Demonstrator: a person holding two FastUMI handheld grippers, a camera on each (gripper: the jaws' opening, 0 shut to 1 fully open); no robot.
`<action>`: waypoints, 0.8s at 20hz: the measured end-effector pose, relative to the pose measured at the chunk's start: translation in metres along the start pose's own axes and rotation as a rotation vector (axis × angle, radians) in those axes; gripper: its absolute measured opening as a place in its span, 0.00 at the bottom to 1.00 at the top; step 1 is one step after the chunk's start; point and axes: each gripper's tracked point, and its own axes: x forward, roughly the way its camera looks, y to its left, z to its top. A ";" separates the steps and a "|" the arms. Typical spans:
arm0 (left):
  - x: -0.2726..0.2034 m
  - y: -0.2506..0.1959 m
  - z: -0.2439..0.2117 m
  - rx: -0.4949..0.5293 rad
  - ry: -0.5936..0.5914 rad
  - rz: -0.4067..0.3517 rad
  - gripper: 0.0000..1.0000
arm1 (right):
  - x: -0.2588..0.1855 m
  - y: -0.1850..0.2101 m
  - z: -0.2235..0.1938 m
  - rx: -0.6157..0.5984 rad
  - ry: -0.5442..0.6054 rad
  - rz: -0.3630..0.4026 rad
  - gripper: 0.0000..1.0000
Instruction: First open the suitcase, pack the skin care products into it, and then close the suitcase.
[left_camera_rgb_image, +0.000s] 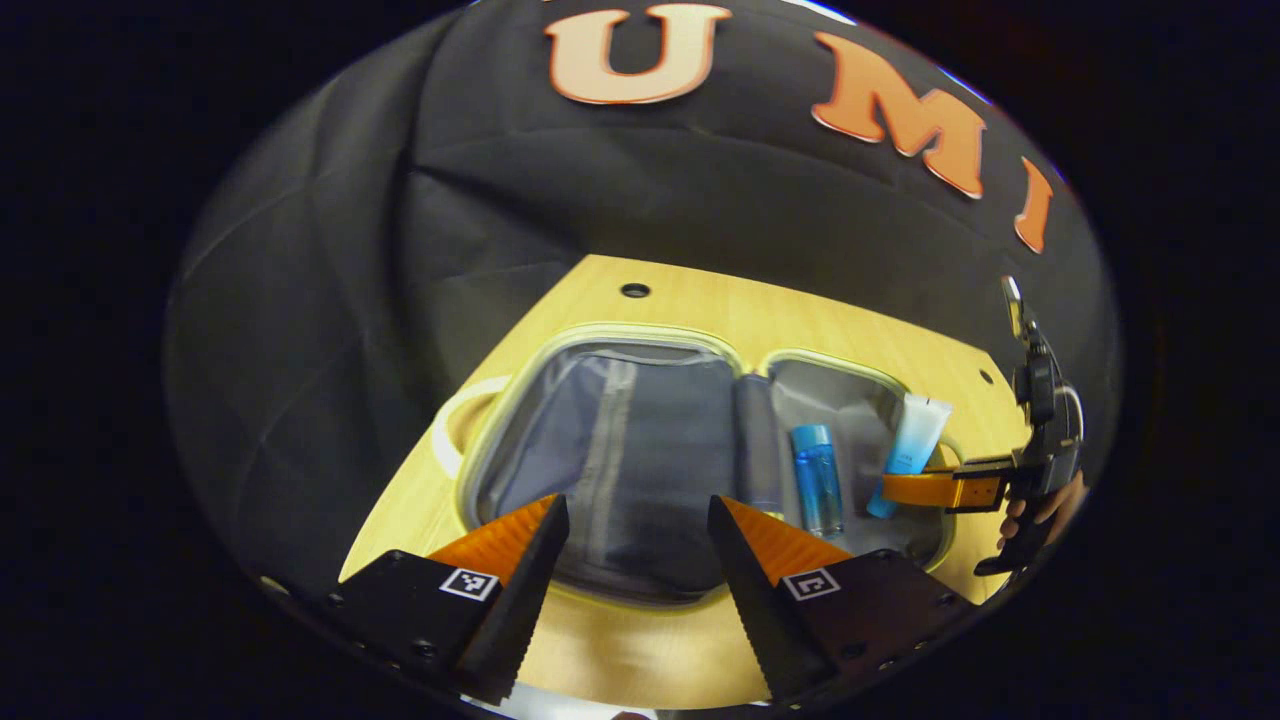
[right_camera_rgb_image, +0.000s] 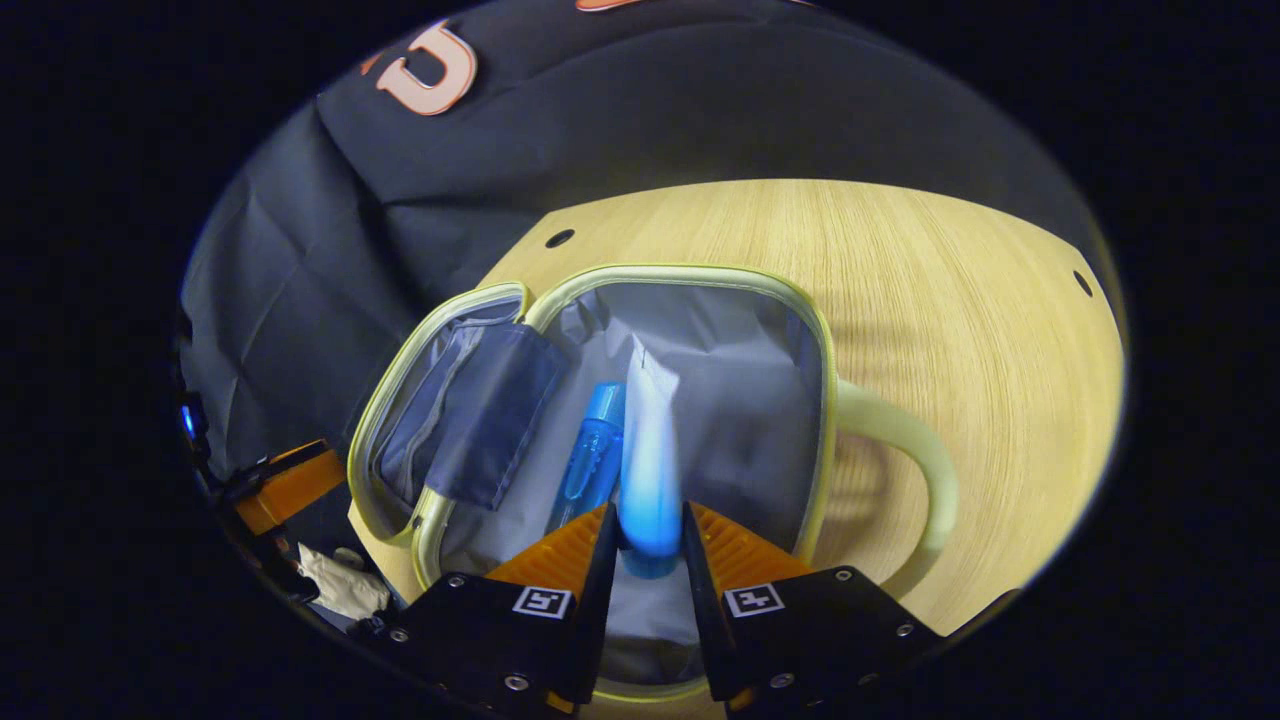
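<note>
So the right gripper (right_camera_rgb_image: 645, 545) has its two fingers squeezed onto the lower end of a white squeeze tube with a blue cap end (right_camera_rgb_image: 648, 470), holding it over the right-hand half of the suitcase, tube pointing away from the fingers. In the left gripper view that same gripper (left_camera_rgb_image: 925, 490) reaches in from the right edge with a hand (left_camera_rgb_image: 1040, 510) wrapped around its grip, and the tube (left_camera_rgb_image: 912, 445) leans up out of its fingers over the case. Just beside the tube, down on the lining, lies a clear blue plastic bottle with a blue cap (right_camera_rgb_image: 590, 455), flat on its side; from the other view the bottle (left_camera_rgb_image: 818, 478) sits in the right compartment near the middle divider. The small soft suitcase with grey fabric lining and a pale yellow-green zipper rim (left_camera_rgb_image: 520, 390) is lying wide open, both halves flat on the light wooden tabletop (right_camera_rgb_image: 950, 290), and its pale curved carry handle (right_camera_rgb_image: 915, 450) sticks out on the table to the right. The left gripper (left_camera_rgb_image: 638, 535) hangs over the near edge of the left half with its fingers spread wide apart and nothing between them. That left half has a grey inner flap with a zipper line (left_camera_rgb_image: 625, 440) and holds no products. Black cloth wall (left_camera_rgb_image: 400, 250) behind the table.
</note>
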 end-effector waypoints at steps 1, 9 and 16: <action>-0.004 0.016 0.001 -0.027 -0.004 0.022 0.88 | 0.005 -0.001 0.001 0.004 0.010 -0.017 0.42; -0.002 0.112 0.007 -0.182 -0.018 0.087 0.92 | 0.002 -0.005 0.000 0.087 0.020 -0.105 0.42; 0.038 0.143 0.007 -0.438 0.016 0.000 0.96 | -0.056 0.000 0.012 0.128 -0.110 -0.084 0.61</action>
